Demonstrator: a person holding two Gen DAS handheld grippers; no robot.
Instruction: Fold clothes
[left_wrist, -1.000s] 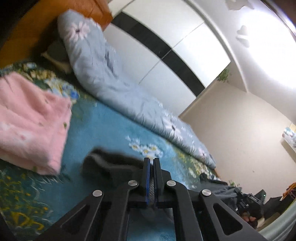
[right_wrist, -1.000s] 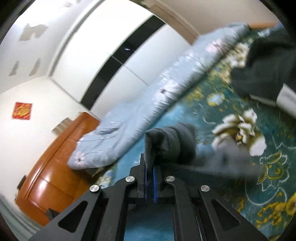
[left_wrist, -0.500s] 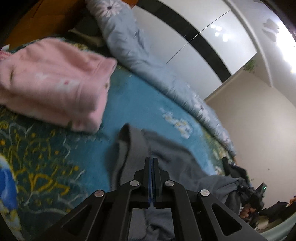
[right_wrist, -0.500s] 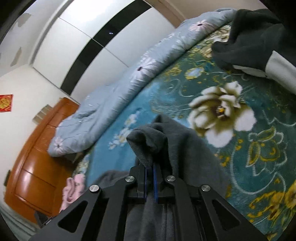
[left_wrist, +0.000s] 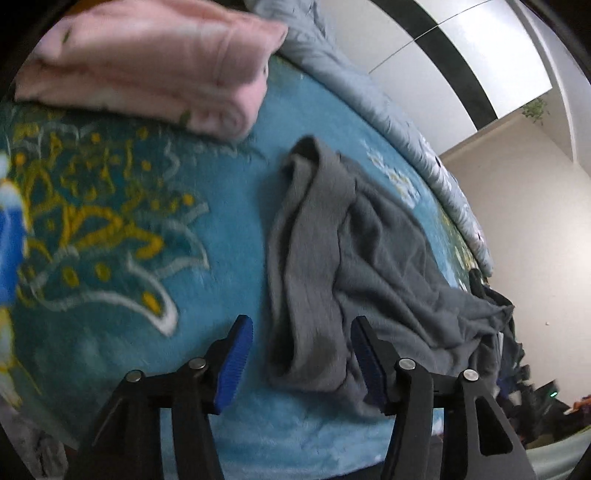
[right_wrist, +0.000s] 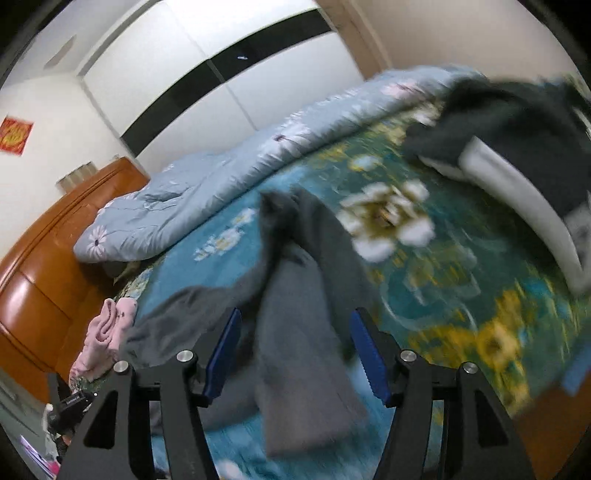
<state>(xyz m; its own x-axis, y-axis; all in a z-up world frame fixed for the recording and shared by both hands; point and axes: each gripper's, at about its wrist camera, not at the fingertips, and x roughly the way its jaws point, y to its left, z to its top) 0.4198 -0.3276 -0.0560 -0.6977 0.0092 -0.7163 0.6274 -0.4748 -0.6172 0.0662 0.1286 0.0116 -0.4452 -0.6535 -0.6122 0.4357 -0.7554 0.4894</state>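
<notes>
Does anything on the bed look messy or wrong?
Yes. The grey garment lies rumpled and bunched on the bedspread, not flat, while the pink clothes beside it are neatly folded. A dark garment is also heaped near the far end. Both grippers are open, holding nothing.

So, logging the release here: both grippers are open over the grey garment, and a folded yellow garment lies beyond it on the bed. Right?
Not quite. The folded garment is pink, as the left wrist view shows. Both the left gripper and right gripper are open over the grey garment.
</notes>
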